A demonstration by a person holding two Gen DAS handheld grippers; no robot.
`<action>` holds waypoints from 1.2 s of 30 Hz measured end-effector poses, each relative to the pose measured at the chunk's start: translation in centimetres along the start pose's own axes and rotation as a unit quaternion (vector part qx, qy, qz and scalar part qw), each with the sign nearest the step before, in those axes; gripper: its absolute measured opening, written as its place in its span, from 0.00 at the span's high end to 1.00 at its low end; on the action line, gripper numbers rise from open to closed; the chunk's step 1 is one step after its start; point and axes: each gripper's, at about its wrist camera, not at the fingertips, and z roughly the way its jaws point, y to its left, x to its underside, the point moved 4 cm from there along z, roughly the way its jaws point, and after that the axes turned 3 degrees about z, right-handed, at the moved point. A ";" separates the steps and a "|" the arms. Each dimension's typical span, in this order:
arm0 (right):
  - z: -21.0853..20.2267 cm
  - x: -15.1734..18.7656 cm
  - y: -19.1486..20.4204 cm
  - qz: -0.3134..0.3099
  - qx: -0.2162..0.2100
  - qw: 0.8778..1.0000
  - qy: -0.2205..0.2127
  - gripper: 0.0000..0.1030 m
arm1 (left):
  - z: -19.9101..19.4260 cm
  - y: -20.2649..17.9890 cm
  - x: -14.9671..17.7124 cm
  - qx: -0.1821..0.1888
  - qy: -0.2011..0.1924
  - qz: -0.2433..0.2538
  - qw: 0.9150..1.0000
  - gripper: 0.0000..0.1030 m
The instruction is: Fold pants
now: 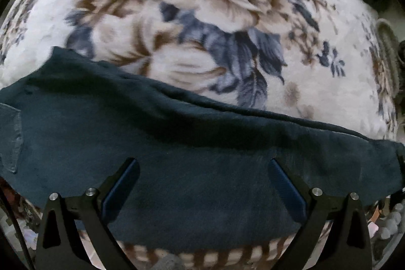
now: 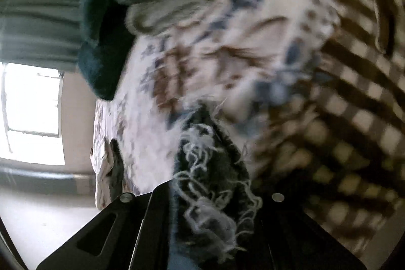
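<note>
Dark teal pants (image 1: pixel 177 143) lie across a floral blanket (image 1: pixel 227 4) in the left wrist view, a patch pocket at their left end. My left gripper (image 1: pixel 202 168) points down over them, open wide, its blue pads (image 1: pixel 121 189) apart and holding nothing. In the right wrist view my right gripper (image 2: pixel 212 168) is shut on a frayed hem of the pants (image 2: pixel 212 158), white threads hanging from it, lifted off the blanket (image 2: pixel 202 55). More dark teal cloth (image 2: pixel 101 47) hangs at the bed's far edge.
The blanket has a brown checkered border (image 2: pixel 354 118) on the right. A bright window (image 2: pixel 33 113) and a grey curtain (image 2: pixel 38 24) are at the left. A grey knitted thing (image 1: pixel 387 47) lies at the bed's right edge, and small items (image 1: pixel 389 224) sit below it.
</note>
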 end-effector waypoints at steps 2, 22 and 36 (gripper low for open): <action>-0.8 2.1 2.8 -0.029 0.005 1.000 -0.006 0.95 | -1.1 1.2 0.0 0.004 -0.006 0.008 1.000 0.00; 12.9 46.9 23.1 -0.428 0.098 0.897 0.052 0.95 | -10.1 25.9 4.0 -0.043 -0.052 -0.058 0.996 0.00; 12.3 48.6 21.6 -0.338 0.061 0.906 0.247 0.24 | -10.7 26.9 3.5 0.023 -0.062 -0.103 0.993 0.00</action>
